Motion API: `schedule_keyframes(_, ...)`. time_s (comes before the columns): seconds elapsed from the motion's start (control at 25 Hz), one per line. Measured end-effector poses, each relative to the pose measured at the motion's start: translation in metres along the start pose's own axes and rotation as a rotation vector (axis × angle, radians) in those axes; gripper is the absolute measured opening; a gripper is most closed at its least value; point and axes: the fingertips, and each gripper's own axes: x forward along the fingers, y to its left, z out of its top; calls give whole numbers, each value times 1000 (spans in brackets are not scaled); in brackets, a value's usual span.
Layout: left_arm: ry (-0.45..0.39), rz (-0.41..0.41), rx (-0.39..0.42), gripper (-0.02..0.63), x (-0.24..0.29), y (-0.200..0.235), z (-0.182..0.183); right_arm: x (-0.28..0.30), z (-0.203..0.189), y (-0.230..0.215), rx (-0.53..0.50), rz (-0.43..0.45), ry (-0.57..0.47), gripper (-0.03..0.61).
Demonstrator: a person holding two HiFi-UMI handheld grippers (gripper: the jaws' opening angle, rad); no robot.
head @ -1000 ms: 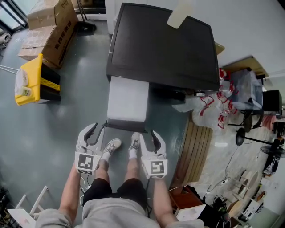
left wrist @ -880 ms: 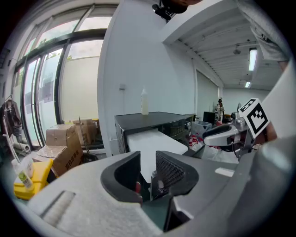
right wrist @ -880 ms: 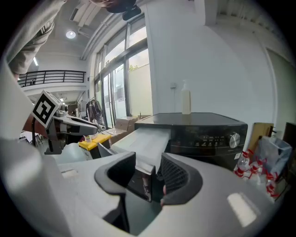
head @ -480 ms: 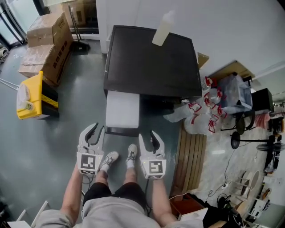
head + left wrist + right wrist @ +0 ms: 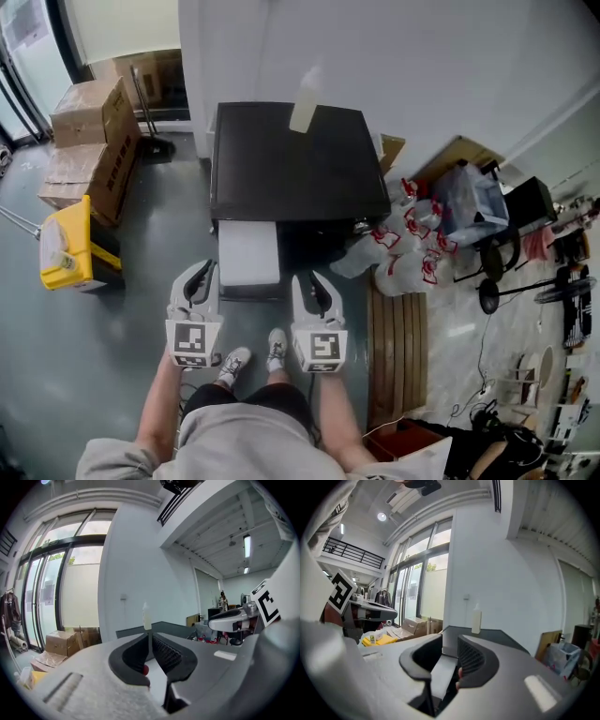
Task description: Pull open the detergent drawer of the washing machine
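The white detergent drawer (image 5: 248,253) of the washing machine (image 5: 295,164) juts toward me, twelve o'clock of my nearer left gripper (image 5: 203,269) and eleven o'clock of my right gripper (image 5: 315,279), both empty with jaws closing, the left nearly together.

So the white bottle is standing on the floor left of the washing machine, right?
Not on the floor. The white bottle is standing on top of the washing machine, near its back edge. The head view shows it.
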Motion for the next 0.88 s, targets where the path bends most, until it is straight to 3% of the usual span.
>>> schedule_keyframes(0.48, -85, -60, 21, 29, -15, -12, 46, -23, 54, 9, -20, -65, -94, 21)
schedule_keyframes(0.88, -114, -74, 38, 29, -21, -15, 58, -31, 60, 19, -38, -68, -108, 5)
